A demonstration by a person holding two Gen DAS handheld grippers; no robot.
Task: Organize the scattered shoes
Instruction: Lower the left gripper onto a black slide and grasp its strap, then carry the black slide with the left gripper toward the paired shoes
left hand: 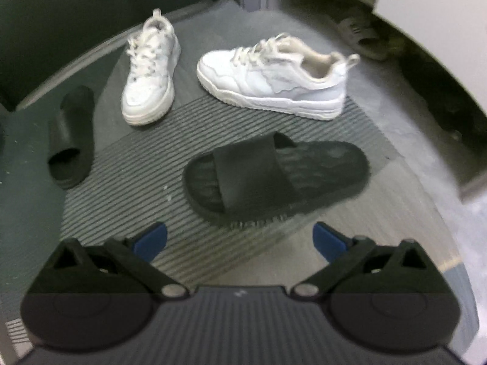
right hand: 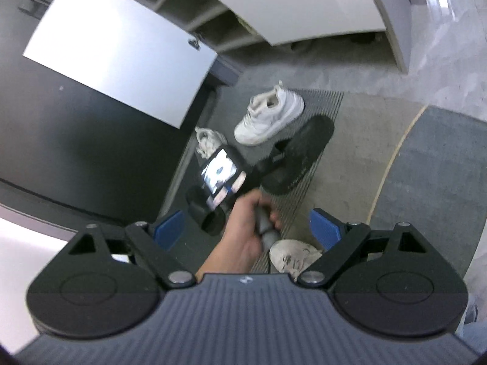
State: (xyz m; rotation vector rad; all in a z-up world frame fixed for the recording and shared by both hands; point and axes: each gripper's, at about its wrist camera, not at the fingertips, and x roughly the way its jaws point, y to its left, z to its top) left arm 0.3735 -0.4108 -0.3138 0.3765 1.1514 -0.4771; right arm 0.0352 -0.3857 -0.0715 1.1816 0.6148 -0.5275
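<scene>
In the left wrist view, four shoes lie on a ribbed grey mat [left hand: 127, 188]. A black slide [left hand: 274, 176] lies sideways just beyond my left gripper [left hand: 240, 240], which is open and holds nothing. A second black slide [left hand: 71, 140] sits at the left. Two white sneakers [left hand: 150, 70] [left hand: 274, 76] stand farther back. My right gripper [right hand: 248, 228] is open and empty, high above the floor. Below it a hand [right hand: 246, 225] holds the left gripper's handle over the black slide [right hand: 298, 158] and a white sneaker [right hand: 271, 118]. The other sneaker [right hand: 207, 140] is partly hidden.
An open shoe cabinet with dark sandals [left hand: 362, 36] inside stands at the back right. Its white door [right hand: 121, 48] hangs open, with shelves [right hand: 213, 15] behind it. A worn white shoe [right hand: 292, 258] shows under the right gripper. Blue-grey carpet [right hand: 426, 182] borders the mat.
</scene>
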